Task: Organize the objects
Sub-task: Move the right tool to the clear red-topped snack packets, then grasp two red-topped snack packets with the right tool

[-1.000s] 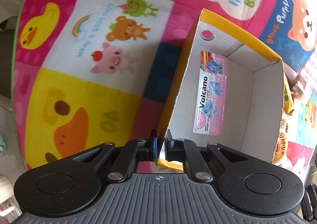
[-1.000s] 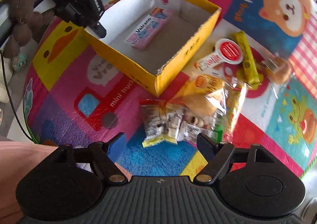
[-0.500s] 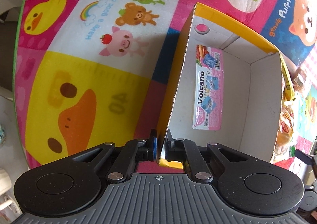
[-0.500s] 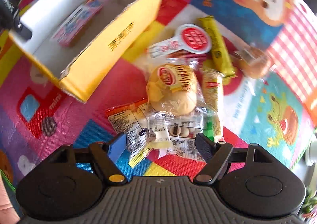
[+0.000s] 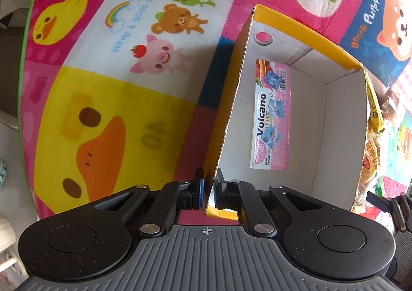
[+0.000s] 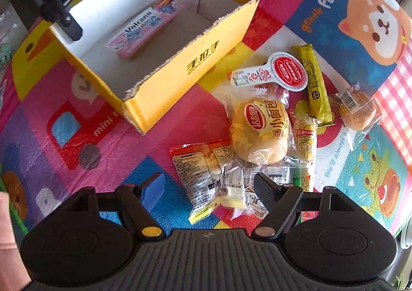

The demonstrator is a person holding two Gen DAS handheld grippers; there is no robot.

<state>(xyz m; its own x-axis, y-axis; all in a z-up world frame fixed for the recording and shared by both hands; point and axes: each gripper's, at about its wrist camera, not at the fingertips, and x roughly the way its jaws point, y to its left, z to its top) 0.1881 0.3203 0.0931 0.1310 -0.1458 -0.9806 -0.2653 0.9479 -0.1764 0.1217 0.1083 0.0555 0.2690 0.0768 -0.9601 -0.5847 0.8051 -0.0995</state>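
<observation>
A yellow cardboard box with white inside walls stands on the play mat. A pink Volcano packet lies flat on its floor, also in the right wrist view. My left gripper is shut on the box's near wall, one finger inside and one outside; it also shows in the right wrist view. My right gripper is open and empty, low over a pile of snack packets. A bun in a yellow wrapper lies just beyond.
Right of the box lie a red-and-white round-headed pack, a yellow-green stick pack, a sesame bar and a wrapped cake. The colourful play mat spreads left of the box. The mat's edge is at the right.
My right gripper has swung back toward the box and come lower over the snack pile. My left gripper keeps its hold on the box wall, and the box has shifted slightly.
</observation>
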